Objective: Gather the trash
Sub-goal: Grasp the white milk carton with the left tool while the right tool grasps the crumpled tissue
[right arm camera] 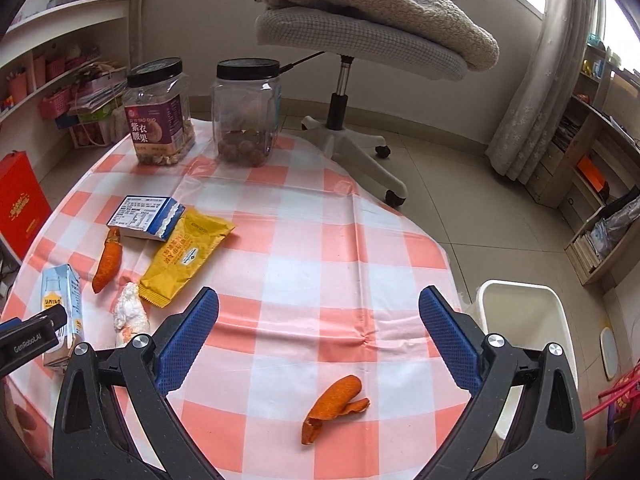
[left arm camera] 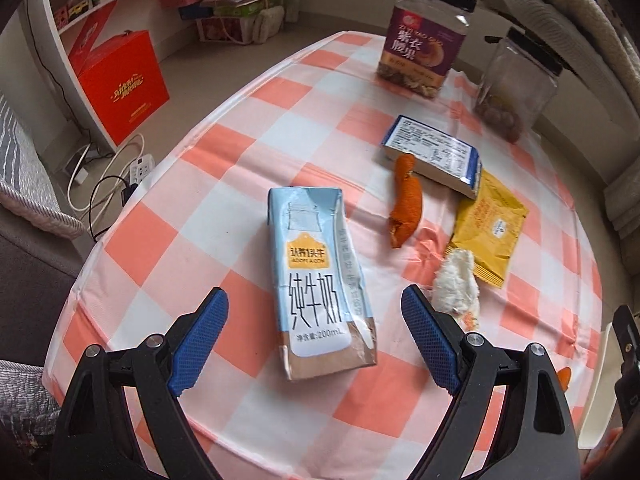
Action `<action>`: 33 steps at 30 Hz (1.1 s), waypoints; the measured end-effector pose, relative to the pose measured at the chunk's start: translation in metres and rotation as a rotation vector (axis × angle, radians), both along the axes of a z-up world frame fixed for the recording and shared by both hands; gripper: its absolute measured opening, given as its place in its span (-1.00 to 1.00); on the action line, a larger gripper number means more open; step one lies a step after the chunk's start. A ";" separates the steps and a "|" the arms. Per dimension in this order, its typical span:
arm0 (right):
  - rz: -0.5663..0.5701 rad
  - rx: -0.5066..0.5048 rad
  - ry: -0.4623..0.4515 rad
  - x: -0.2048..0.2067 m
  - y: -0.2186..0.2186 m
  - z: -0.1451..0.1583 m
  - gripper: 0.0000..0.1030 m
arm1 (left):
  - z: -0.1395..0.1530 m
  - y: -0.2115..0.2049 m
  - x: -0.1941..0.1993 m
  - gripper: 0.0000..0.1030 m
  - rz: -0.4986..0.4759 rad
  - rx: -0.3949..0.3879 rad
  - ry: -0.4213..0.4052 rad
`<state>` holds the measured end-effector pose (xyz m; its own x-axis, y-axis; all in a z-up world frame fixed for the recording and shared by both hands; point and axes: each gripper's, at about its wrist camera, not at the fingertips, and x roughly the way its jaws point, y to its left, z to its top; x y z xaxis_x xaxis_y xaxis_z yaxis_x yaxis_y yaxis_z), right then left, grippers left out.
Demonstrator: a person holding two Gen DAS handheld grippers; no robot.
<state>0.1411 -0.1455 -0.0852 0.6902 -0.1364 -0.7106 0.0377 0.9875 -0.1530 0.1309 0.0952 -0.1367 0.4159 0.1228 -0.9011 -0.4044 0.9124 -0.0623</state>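
My left gripper (left arm camera: 314,332) is open and empty, its blue pads on either side of a light blue milk carton (left arm camera: 320,280) that lies flat on the checked tablecloth (left arm camera: 224,216). Beyond it lie an orange peel (left arm camera: 406,204), a crumpled white tissue (left arm camera: 456,280), a yellow wrapper (left arm camera: 488,228) and a blue-and-white box (left arm camera: 434,156). My right gripper (right arm camera: 318,328) is open and empty above a second orange peel (right arm camera: 334,406) near the table's front edge. The right view also shows the carton (right arm camera: 62,308), tissue (right arm camera: 130,314), wrapper (right arm camera: 186,256) and box (right arm camera: 146,216).
Two black-lidded clear jars (right arm camera: 160,114) (right arm camera: 246,114) stand at the table's far side. A white bin (right arm camera: 524,344) stands on the floor right of the table. A grey swivel chair (right arm camera: 360,40) is behind the table. Shelves and a red box (left arm camera: 120,84) are at the left.
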 end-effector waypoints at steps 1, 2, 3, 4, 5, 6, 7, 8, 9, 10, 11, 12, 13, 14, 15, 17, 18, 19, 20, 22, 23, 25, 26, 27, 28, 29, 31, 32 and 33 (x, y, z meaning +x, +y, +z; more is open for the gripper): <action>0.007 0.000 0.007 0.001 0.002 -0.002 0.87 | -0.003 0.003 0.004 0.67 0.000 -0.003 0.011; 0.016 0.001 0.018 0.002 0.005 -0.004 0.87 | -0.007 0.006 0.008 0.67 -0.007 -0.008 0.022; 0.026 0.004 0.031 0.004 0.007 -0.007 0.87 | -0.010 0.007 0.012 0.67 -0.010 -0.015 0.029; 0.032 0.009 0.041 0.005 0.009 -0.009 0.86 | -0.014 0.009 0.016 0.67 -0.016 -0.024 0.039; 0.038 0.013 0.049 0.006 0.011 -0.011 0.87 | -0.019 0.011 0.020 0.67 -0.020 -0.034 0.058; 0.045 0.014 0.058 0.007 0.012 -0.014 0.87 | -0.024 0.012 0.022 0.67 -0.017 -0.049 0.073; 0.054 0.012 0.069 0.008 0.015 -0.017 0.87 | -0.028 0.015 0.024 0.67 -0.014 -0.077 0.081; 0.063 0.009 0.078 0.009 0.017 -0.020 0.87 | -0.032 0.016 0.025 0.67 -0.014 -0.102 0.086; 0.069 0.007 0.084 0.010 0.018 -0.022 0.87 | -0.036 0.017 0.026 0.66 -0.015 -0.116 0.095; 0.076 0.006 0.090 0.011 0.021 -0.024 0.87 | -0.038 0.018 0.027 0.64 -0.017 -0.114 0.102; 0.086 0.007 0.098 0.012 0.023 -0.026 0.87 | -0.038 0.018 0.026 0.54 -0.022 -0.100 0.099; 0.099 0.011 0.108 0.013 0.026 -0.028 0.87 | -0.037 0.017 0.026 0.35 -0.033 -0.080 0.096; 0.113 0.017 0.117 0.014 0.029 -0.030 0.87 | -0.035 0.018 0.025 0.22 -0.045 -0.074 0.089; 0.128 0.025 0.128 0.015 0.034 -0.033 0.87 | -0.033 0.019 0.024 0.15 -0.051 -0.080 0.081; 0.142 0.031 0.138 0.016 0.038 -0.035 0.87 | -0.031 0.022 0.022 0.14 -0.055 -0.095 0.072; 0.177 0.044 0.162 0.018 0.050 -0.042 0.87 | -0.025 0.028 0.015 0.13 -0.049 -0.097 0.043; 0.196 0.054 0.178 0.019 0.057 -0.046 0.86 | -0.021 0.030 0.013 0.13 -0.049 -0.081 0.025; 0.213 0.066 0.192 0.020 0.063 -0.050 0.86 | -0.015 0.032 0.009 0.13 -0.051 -0.058 0.005; 0.232 0.080 0.206 0.021 0.070 -0.053 0.86 | -0.009 0.034 0.005 0.13 -0.054 -0.040 -0.015; 0.268 0.098 0.228 0.023 0.086 -0.060 0.86 | 0.003 0.040 -0.002 0.13 -0.054 -0.022 -0.050; 0.287 0.103 0.236 0.023 0.094 -0.062 0.86 | 0.008 0.043 -0.007 0.13 -0.054 -0.017 -0.065; 0.320 0.107 0.252 0.023 0.109 -0.067 0.86 | 0.018 0.049 -0.014 0.14 -0.050 -0.009 -0.088; 0.336 0.111 0.260 0.023 0.115 -0.070 0.86 | 0.021 0.052 -0.019 0.14 -0.049 -0.008 -0.098; 0.350 0.114 0.266 0.023 0.120 -0.073 0.86 | 0.025 0.056 -0.022 0.14 -0.048 -0.010 -0.105; 0.362 0.114 0.272 0.024 0.124 -0.076 0.86 | 0.027 0.059 -0.026 0.14 -0.048 -0.015 -0.109; 0.373 0.112 0.276 0.024 0.128 -0.079 0.86 | 0.028 0.062 -0.029 0.14 -0.049 -0.019 -0.111; 0.389 0.108 0.280 0.023 0.132 -0.084 0.69 | 0.028 0.067 -0.034 0.14 -0.050 -0.022 -0.111; 0.395 0.106 0.286 0.023 0.133 -0.086 0.42 | 0.027 0.069 -0.035 0.14 -0.049 -0.023 -0.110; 0.400 0.105 0.301 0.023 0.133 -0.089 0.24 | 0.026 0.070 -0.036 0.14 -0.048 -0.023 -0.110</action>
